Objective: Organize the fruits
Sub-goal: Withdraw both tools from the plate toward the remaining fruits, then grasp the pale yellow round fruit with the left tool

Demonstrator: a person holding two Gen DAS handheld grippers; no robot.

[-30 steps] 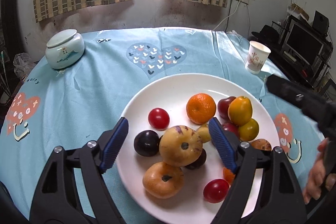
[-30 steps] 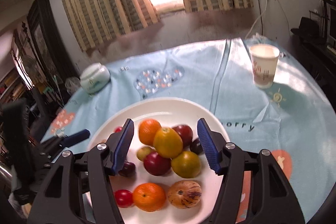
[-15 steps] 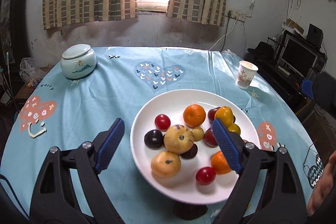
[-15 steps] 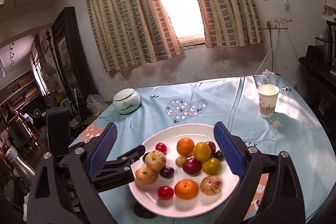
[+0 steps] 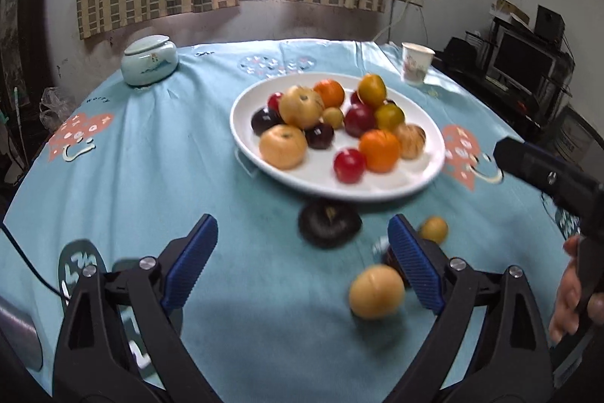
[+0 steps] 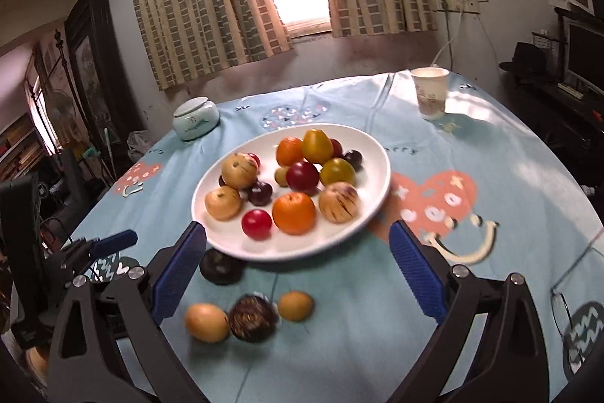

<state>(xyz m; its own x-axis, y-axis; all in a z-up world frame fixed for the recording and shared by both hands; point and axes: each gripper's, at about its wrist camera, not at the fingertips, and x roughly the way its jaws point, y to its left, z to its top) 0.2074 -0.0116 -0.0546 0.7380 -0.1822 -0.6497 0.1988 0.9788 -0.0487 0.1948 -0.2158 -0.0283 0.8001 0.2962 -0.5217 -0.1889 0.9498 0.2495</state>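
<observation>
A white plate (image 5: 422, 176) piled with several fruits, among them oranges (image 5: 378, 150), red and dark plums and yellow ones, sits mid-table on the blue cloth. Four loose fruits lie in front of it: a dark flat one (image 5: 328, 221) at the plate's near rim, a small yellow one (image 5: 433, 229), a larger yellow one (image 5: 375, 291) and a dark round one (image 6: 252, 318). My left gripper (image 5: 302, 233) hangs short of the plate, its jaws opening and gripping nothing. My right gripper (image 6: 298, 237) is likewise opening and empty, its tips flanking the plate's near rim.
A pale green lidded jar (image 5: 149, 61) stands at the far left of the table and a paper cup (image 5: 415, 63) at the far right. A hand (image 5: 570, 293) holds the right gripper's handle. Eyeglasses (image 6: 562, 301) lie near the right edge. Shelves with a screen stand beyond.
Both grippers have drawn back from over the plate toward the table's near side and their jaws have widened. The loose fruits in front of the plate have come into view.
</observation>
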